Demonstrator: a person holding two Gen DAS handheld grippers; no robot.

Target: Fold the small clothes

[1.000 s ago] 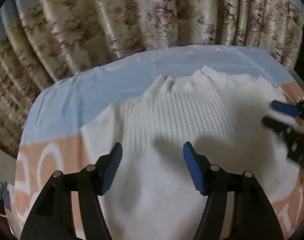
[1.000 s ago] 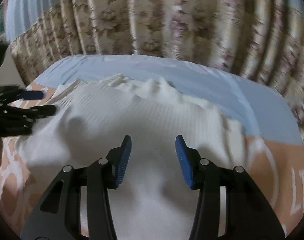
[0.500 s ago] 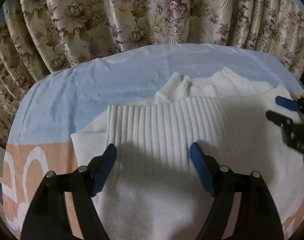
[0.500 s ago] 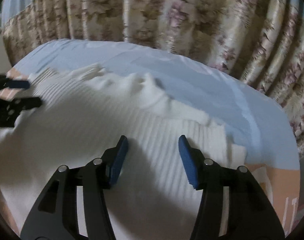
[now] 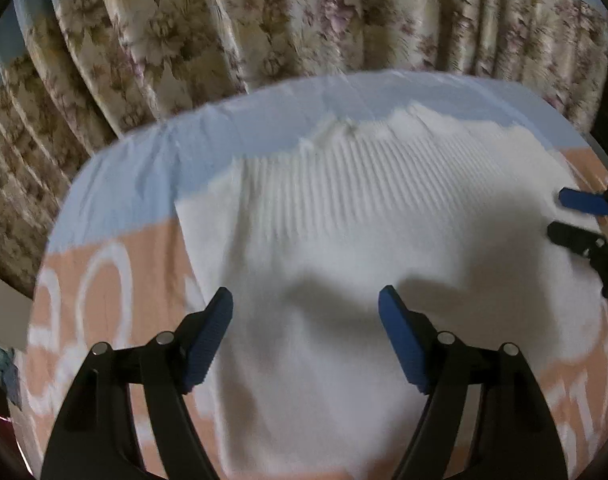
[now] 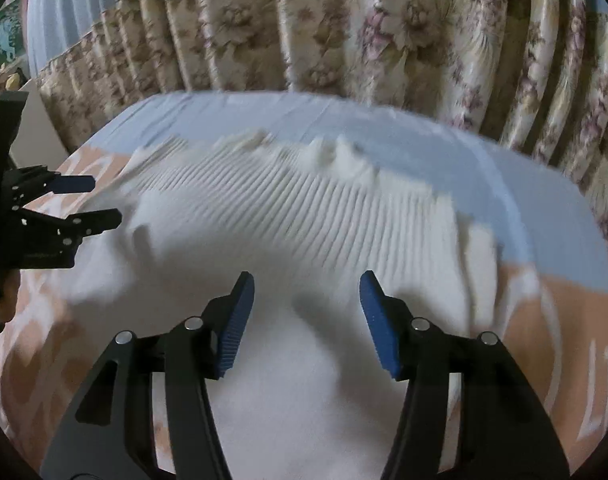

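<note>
A white ribbed sweater (image 5: 343, 220) (image 6: 304, 208) lies spread on the bed, its ribbed band and bunched far edge toward the curtain. Above the sweater's left part my left gripper (image 5: 305, 292) hangs open, nothing pinched between its blue pads. It shows at the left edge of the right wrist view as the left gripper (image 6: 106, 199). My right gripper (image 6: 305, 276) hovers over the sweater's right part; its jaws are opening and hold nothing. In the left wrist view the right gripper (image 5: 557, 213) enters from the right edge.
The bed sheet (image 5: 144, 184) is pale blue at the far side and peach with white lettering (image 6: 563, 320) near me. A floral curtain (image 5: 264, 20) (image 6: 343, 20) hangs close behind the bed's far edge.
Both grippers' jaws stand wider than a second ago. Both views swung forward over the sweater, then drew back. The sweater's far edge lies flatter than at first.
</note>
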